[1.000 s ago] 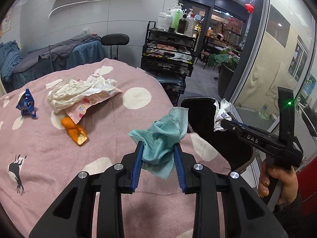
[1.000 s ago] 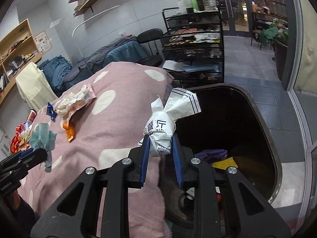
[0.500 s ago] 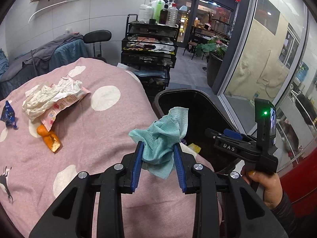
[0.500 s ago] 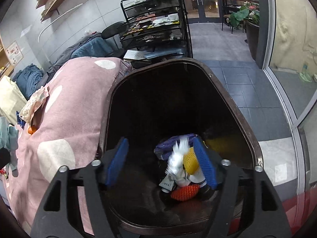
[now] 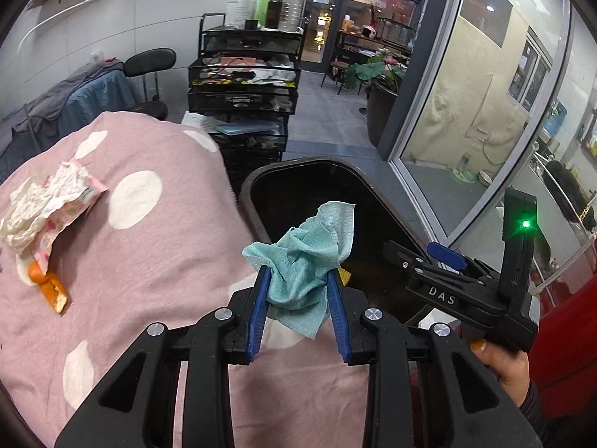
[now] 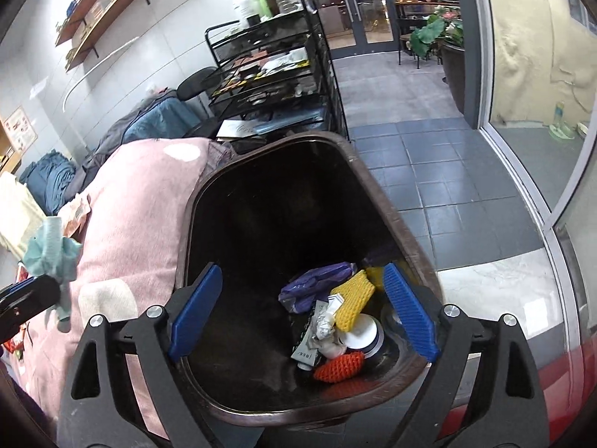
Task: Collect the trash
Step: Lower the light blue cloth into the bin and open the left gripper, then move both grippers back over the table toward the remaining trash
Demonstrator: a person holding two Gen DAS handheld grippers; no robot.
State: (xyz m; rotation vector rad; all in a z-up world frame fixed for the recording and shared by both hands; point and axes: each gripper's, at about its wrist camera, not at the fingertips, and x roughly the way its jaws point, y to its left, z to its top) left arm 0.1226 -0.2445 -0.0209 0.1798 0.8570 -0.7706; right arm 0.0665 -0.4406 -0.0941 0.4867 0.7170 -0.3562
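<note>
Between blue ribbed pads — crumpled teal cloth, soft, creased.

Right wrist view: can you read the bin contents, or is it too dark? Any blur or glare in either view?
Right wrist: bin walls are near black, but the trash at the bottom is lit and sharp. Left wrist: bin interior is black; cloth is sharp; the window shows reflections. Both: strong fisheye bending, dark corners.
</note>
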